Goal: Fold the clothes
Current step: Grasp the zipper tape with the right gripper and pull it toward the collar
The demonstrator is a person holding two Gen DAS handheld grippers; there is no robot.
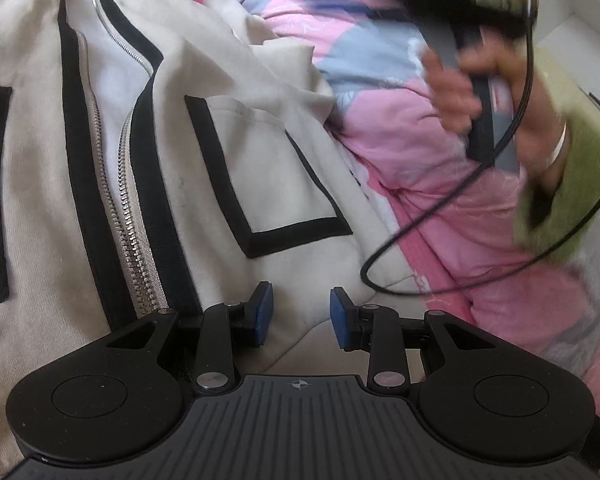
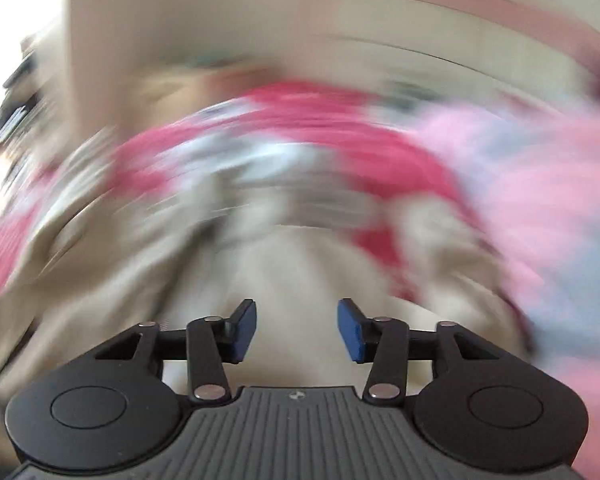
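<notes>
A cream jacket (image 1: 172, 128) with black trim and a silver zipper (image 1: 120, 208) lies spread on the pink bedding (image 1: 420, 168). My left gripper (image 1: 300, 316) hovers at the jacket's lower hem. Its blue pads (image 1: 262, 314) stand apart, with the cloth lying under the gap and not pinched. A hand (image 1: 456, 92) with a green sleeve (image 1: 560, 184) holds the other tool at the upper right, blurred. The right wrist view is smeared by motion. There my right gripper (image 2: 296, 330) is open over cream cloth (image 2: 292, 264), with nothing between its pads.
A black cable (image 1: 420, 236) loops from the right-hand tool down across the bedding to the jacket's edge. Red and pink patterned bedding (image 2: 340, 128) surrounds the cream cloth in the right wrist view. A pale wall or frame (image 1: 572, 12) shows at the far right.
</notes>
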